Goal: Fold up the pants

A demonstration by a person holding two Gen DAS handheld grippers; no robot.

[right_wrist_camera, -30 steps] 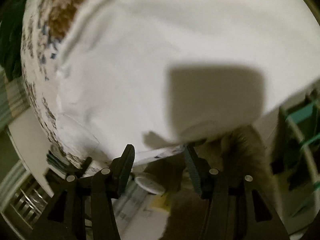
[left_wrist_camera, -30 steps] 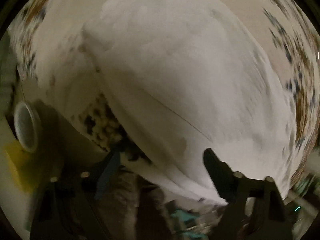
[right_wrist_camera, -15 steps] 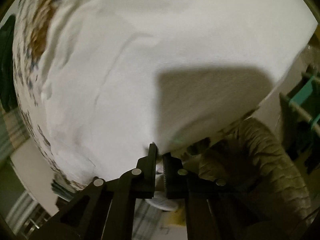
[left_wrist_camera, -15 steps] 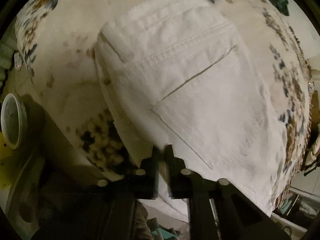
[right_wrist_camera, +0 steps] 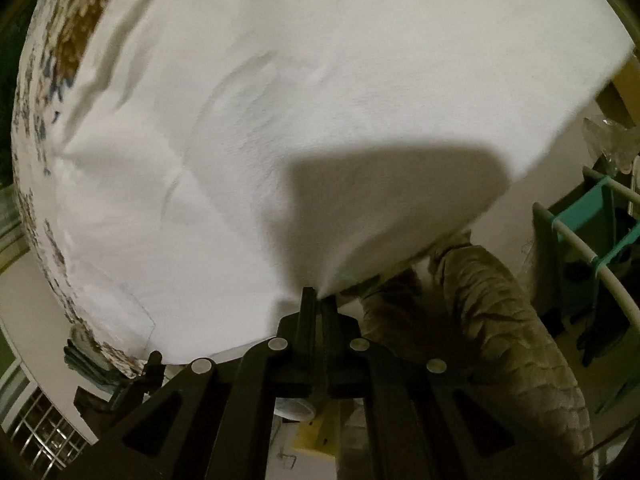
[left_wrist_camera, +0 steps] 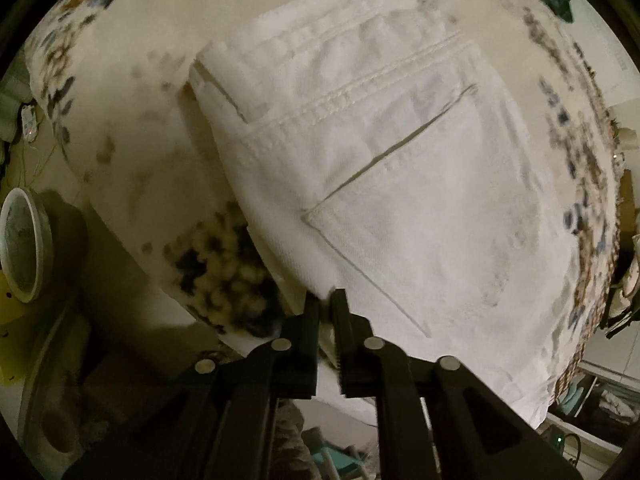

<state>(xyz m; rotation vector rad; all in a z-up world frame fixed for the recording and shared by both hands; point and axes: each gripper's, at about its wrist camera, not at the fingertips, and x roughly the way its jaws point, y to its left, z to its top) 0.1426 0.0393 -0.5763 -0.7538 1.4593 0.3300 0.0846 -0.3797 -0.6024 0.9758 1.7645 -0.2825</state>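
Two black grippers each pinch the near edge of a pair of white pants (left_wrist_camera: 400, 184) that lies on a table covered with a floral tablecloth (left_wrist_camera: 132, 92). In the left wrist view, the left gripper (left_wrist_camera: 326, 300) has its fingers pressed together on the white fabric at the garment's near edge, just beside a dark flower cluster printed on the cloth. The pants show a stitched back pocket (left_wrist_camera: 432, 240) and, above it, a double seam running toward the waistband at the far end. The tablecloth surrounds the pants on the left, far and right sides. A round white clock face (left_wrist_camera: 22, 248) stands low at the left, off the table.

In the right wrist view, the right gripper (right_wrist_camera: 318, 300) is likewise closed on the edge of the pants (right_wrist_camera: 280, 100), which fill nearly the whole view as a smooth white sheet with a few shallow wrinkles. A dark shadow lies across the fabric just above the fingers. The tablecloth (right_wrist_camera: 52, 80) shows along the left side. To the right, below the fabric's edge, are a brownish quilted garment (right_wrist_camera: 500, 320) and a white and teal rack (right_wrist_camera: 592, 216).
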